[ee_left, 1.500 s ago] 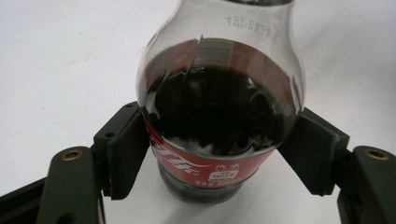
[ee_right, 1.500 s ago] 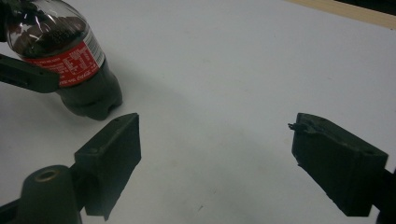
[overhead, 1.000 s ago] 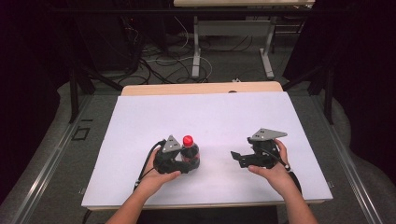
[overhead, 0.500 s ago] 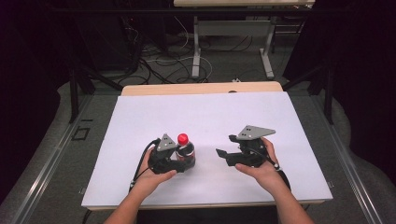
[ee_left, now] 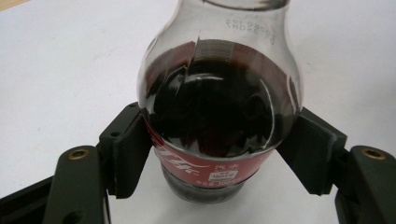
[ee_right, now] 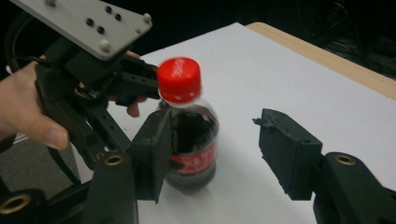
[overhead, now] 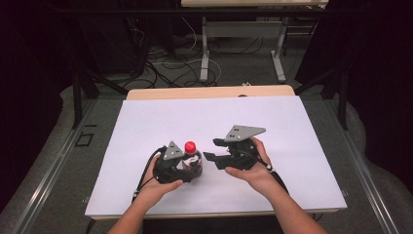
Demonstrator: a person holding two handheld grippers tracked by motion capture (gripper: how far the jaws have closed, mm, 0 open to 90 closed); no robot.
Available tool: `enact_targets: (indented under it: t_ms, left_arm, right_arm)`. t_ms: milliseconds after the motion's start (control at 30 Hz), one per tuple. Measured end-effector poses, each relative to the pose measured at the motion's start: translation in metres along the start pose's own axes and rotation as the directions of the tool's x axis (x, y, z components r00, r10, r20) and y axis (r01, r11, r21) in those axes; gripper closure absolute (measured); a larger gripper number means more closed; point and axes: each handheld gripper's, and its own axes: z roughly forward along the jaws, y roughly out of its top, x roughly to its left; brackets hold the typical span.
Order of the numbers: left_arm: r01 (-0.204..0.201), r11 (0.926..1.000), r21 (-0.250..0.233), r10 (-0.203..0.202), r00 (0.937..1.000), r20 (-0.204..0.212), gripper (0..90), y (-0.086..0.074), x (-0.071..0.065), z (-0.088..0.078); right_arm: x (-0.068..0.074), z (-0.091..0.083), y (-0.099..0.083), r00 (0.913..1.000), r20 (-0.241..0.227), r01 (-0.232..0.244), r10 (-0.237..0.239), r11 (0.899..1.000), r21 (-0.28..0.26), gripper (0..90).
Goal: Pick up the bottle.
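A small cola bottle (overhead: 192, 160) with a red cap (overhead: 190, 146) stands upright on the white table, left of centre. My left gripper (overhead: 187, 170) is shut on it, and its pads (ee_left: 133, 154) press both sides of the dark, red-labelled body (ee_left: 219, 102). My right gripper (overhead: 214, 149) hovers just right of the bottle and points at it. Its jaws have just been closing and still stand apart with nothing between the pads (ee_right: 287, 149). In the right gripper view (ee_right: 219, 140) the bottle (ee_right: 194, 135) stands just beyond the left jaw, its cap (ee_right: 179, 79) above.
The white table top (overhead: 292, 126) has a wooden strip along its far edge (overhead: 209, 91). Beyond it, on the dark floor, are cables (overhead: 160, 58) and the legs of another table (overhead: 204, 44). A metal rail (overhead: 48, 170) runs along the left side.
My right gripper has moved left towards the bottle and risen a little, and its jaws stand narrower. The left gripper and the bottle have hardly moved.
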Motion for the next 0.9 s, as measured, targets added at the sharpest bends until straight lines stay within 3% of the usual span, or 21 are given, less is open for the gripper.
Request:
enact_targets:
  t_ms: [267,467,900]
  left_arm:
    - [-0.024,0.9997,0.006,0.024,0.9987,0.045,30.5,0.003,-0.012,0.001]
    - [-0.054,0.9986,0.005,0.053,0.9951,0.083,30.5,0.006,-0.024,0.003]
    - [-0.063,0.9977,0.025,0.06,0.9907,0.122,30.5,0.008,-0.034,0.007]
  right_arm:
    - [0.014,0.008,0.011,0.9988,-0.006,0.048,-0.048,0.999,-0.019,47.9]
    - [0.018,0.01,0.011,0.9993,-0.006,0.036,-0.036,0.999,-0.015,51.7]
    - [0.023,0.012,0.007,0.9988,0.005,0.049,-0.049,0.999,-0.015,60.0]
